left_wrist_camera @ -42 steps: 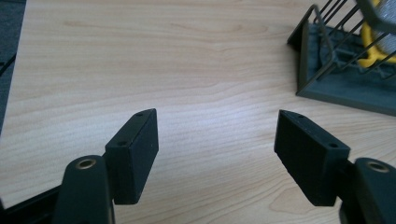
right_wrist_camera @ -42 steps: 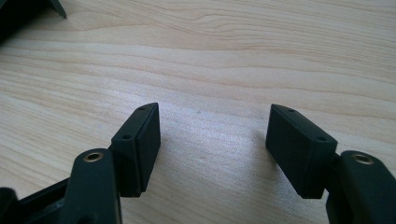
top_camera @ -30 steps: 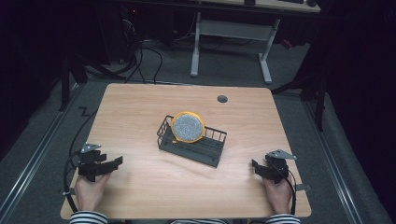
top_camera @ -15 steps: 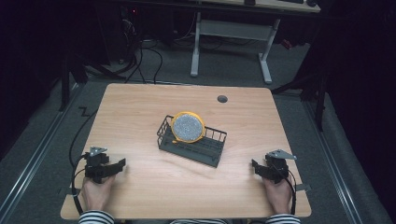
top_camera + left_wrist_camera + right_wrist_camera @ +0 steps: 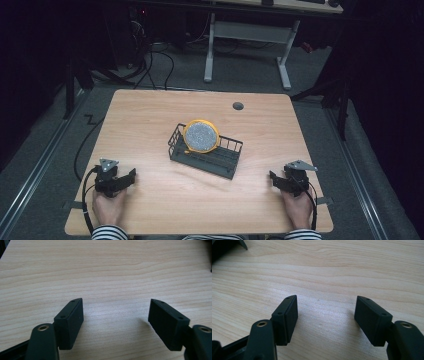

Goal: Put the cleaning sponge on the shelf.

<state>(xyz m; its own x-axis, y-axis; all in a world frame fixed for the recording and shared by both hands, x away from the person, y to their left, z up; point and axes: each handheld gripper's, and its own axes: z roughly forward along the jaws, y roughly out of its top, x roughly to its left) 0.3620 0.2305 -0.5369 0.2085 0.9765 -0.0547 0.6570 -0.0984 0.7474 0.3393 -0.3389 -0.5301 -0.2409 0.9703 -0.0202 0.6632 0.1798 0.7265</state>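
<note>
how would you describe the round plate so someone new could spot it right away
Start at the wooden table and look to its middle, where a dark wire rack sits. The plate stands on edge in the rack's left end, leaning against the wire. It is the one round thing there, with a yellow rim around a speckled grey face, and both claws rest far from it at the near edge.

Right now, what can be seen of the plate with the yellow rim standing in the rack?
The plate is round, with a yellow rim around a speckled grey face; the material cannot be told. It stands nearly on edge at the left end of the dark wire rack, leaning a little, its face turned toward the person. Its lower edge sits inside the rack, which looks like the one thing touching it. The rack stands near the middle of the wooden table. Both tongs are far from it, at the near edge.
</note>
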